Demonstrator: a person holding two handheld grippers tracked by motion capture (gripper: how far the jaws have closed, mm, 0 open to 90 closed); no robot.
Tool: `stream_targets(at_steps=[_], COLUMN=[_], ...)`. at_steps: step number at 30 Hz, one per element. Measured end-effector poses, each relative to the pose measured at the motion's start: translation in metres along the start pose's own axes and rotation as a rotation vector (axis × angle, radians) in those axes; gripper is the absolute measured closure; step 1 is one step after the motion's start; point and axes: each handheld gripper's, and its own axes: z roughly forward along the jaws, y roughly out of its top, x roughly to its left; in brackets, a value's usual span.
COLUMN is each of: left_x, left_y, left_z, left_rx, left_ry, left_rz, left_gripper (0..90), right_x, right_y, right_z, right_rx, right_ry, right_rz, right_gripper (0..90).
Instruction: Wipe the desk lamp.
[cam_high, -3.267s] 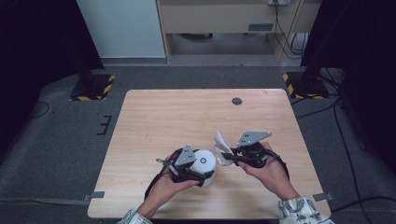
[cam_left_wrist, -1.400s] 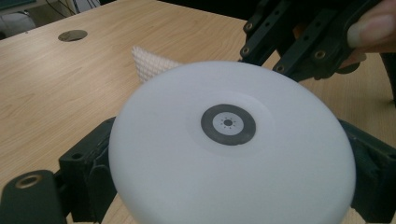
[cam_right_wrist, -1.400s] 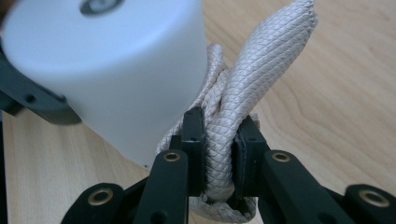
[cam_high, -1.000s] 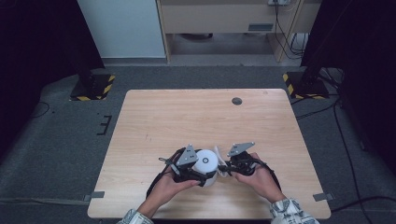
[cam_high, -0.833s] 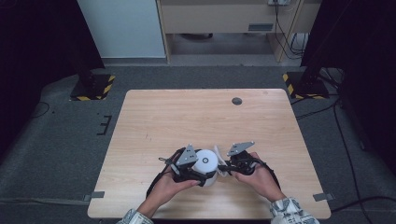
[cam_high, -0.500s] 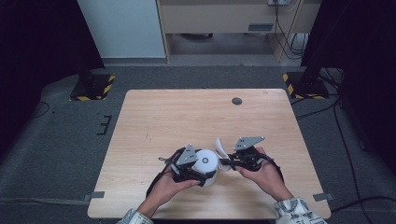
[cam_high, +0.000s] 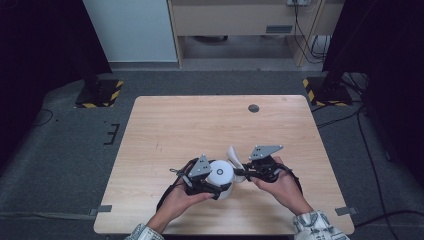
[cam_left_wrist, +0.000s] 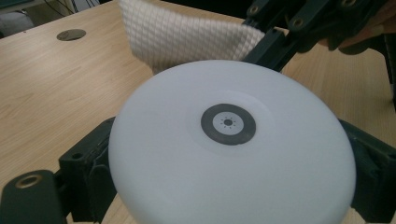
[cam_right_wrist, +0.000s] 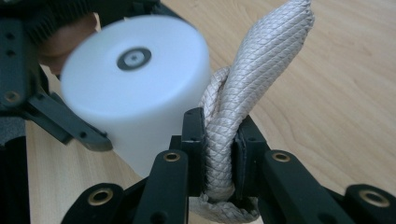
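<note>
- We have the white round lamp (cam_high: 220, 173) clamped across its sides in the left tongs (cam_high: 204, 176), held low over the near middle of the bench (cam_high: 200, 120), with its flat face and the small dark ring on it turned up toward the camera
- The right tongs (cam_high: 243, 172) are squeezed tight on a bunched fold of the quilted white cloth (cam_right_wrist: 243, 93), just beside the lamp's right side; the free end of the cloth stands up between the two hands
- We judge the step to be working the cloth clear of the lamp, so the left grip should stay firm and steady while the right does the pulling
- We should draw the cloth up and away from the lamp in a straight line, not sideways, so the lamp is not twisted out of the left tongs
- We should watch the fold in the right tongs: it is thick and slippery-looking, and a slow pull keeps it from sliding out
</note>
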Motion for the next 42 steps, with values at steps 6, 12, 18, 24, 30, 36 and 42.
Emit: stream_targets(at_steps=[6,12,18,24,30,36,42], left_x=[0.0,0.0,0.001,0.001,0.001,0.001,0.001], left_y=[0.0,0.0,0.0,0.0,0.0,0.0,0.0], left_z=[0.0,0.0,0.0,0.0,0.0,0.0,0.0], left_rx=[0.0,0.0,0.0,0.0,0.001,0.001,0.0], left_ry=[-0.002,-0.003,-0.004,-0.005,-0.004,-0.004,-0.004], left_rz=[0.001,0.003,0.002,0.003,0.003,0.003,0.003], left_gripper=[7.6,7.6,7.5,7.6,7.6,7.6,7.6], right_x=[-0.002,-0.004,-0.002,0.001,0.003,0.005,0.01], right_y=[-0.01,-0.022,-0.025,-0.016,0.001,0.018,0.03], right_z=[0.011,0.022,0.024,0.012,-0.009,-0.024,-0.029], right_rx=[0.045,0.088,0.097,0.055,-0.021,-0.067,-0.088], right_ry=[0.008,0.019,0.018,0.014,0.01,0.007,0.006], right_rz=[0.0,0.011,0.013,-0.002,-0.015,-0.033,-0.056], right_gripper=[77.7,77.7,77.7,77.7,77.6,77.7,77.6])
